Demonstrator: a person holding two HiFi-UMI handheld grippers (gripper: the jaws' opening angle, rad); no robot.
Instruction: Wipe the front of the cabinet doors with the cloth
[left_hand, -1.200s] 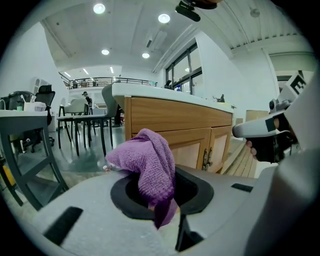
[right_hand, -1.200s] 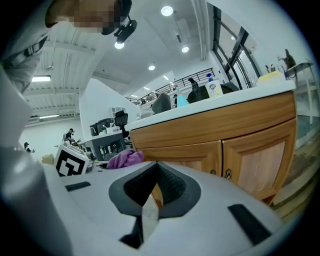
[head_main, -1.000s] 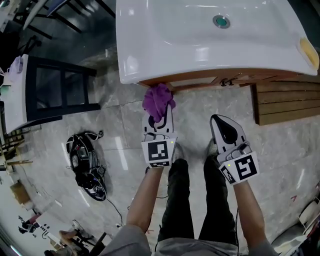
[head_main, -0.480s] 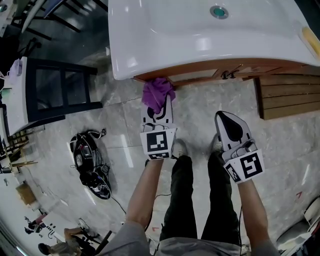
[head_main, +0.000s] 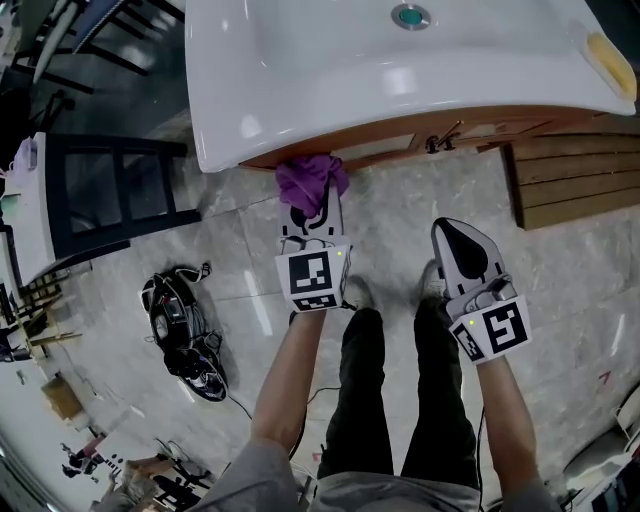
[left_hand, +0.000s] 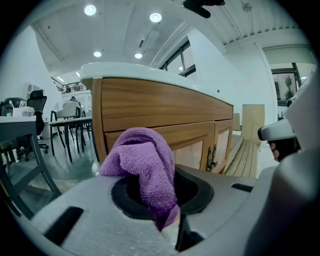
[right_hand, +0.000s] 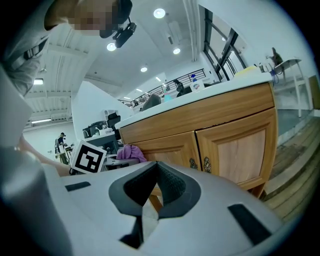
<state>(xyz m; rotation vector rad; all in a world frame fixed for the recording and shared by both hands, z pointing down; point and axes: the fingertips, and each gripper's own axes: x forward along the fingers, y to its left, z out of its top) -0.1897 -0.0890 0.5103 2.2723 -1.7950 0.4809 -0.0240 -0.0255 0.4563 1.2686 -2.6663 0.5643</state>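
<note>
A purple cloth is bunched at the tip of my left gripper, which is shut on it. The cloth sits close in front of the left wooden cabinet door, just under the white sink top. Whether it touches the door I cannot tell. My right gripper hangs back from the cabinet, shut with nothing in it. In the right gripper view the two doors with small metal handles face me, and the cloth shows at the left.
A stack of wooden planks lies on the floor right of the cabinet. A dark chair frame stands at the left, and a black machine with cables lies on the tiled floor. The person's legs are below me.
The sink cabinet has slid left and lower in the head view. My left gripper with the cloth has moved closer under the sink's edge. The right gripper has barely moved.
</note>
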